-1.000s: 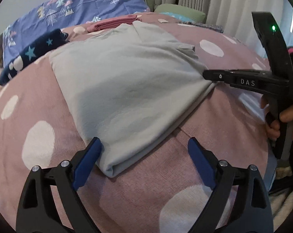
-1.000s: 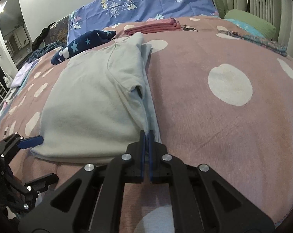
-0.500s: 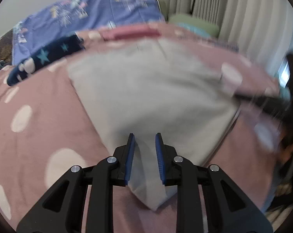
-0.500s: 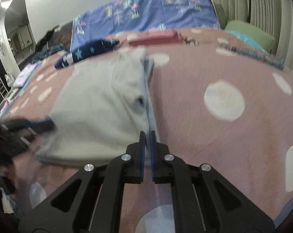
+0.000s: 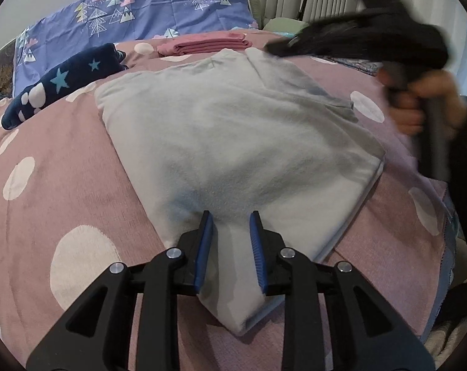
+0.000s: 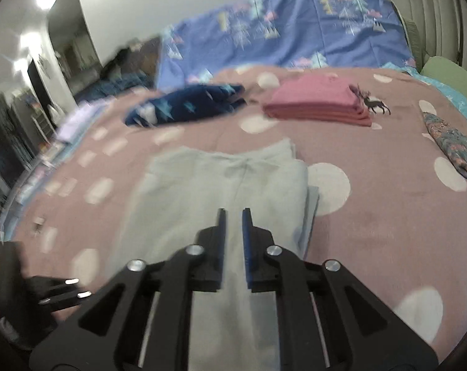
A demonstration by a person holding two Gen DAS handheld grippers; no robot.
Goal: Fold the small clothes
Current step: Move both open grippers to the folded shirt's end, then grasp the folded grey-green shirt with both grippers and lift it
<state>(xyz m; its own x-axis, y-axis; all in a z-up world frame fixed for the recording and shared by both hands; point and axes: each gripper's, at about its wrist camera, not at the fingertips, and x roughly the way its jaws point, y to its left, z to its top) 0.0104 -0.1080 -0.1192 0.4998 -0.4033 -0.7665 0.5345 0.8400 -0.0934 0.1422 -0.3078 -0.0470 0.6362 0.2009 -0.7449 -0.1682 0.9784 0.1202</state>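
Grey, one folded garment [image 5: 233,142] lies mid-frame on the pink dotted bedspread [image 5: 63,185]. The left gripper [image 5: 230,241] sits low at its near corner, jaws partly apart with cloth between them; whether they pinch it I cannot tell. The right gripper [image 6: 233,235] hovers above, slightly parted, holding nothing. Toward the top lie one pink folded stack [image 6: 320,102] and one navy starred piece [image 6: 187,105].

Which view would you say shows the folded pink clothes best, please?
The right wrist view: the folded pink clothes lie unobstructed, stacked layers visible from above. The left wrist view shows them only as a thin, distant strip beyond the grey garment.
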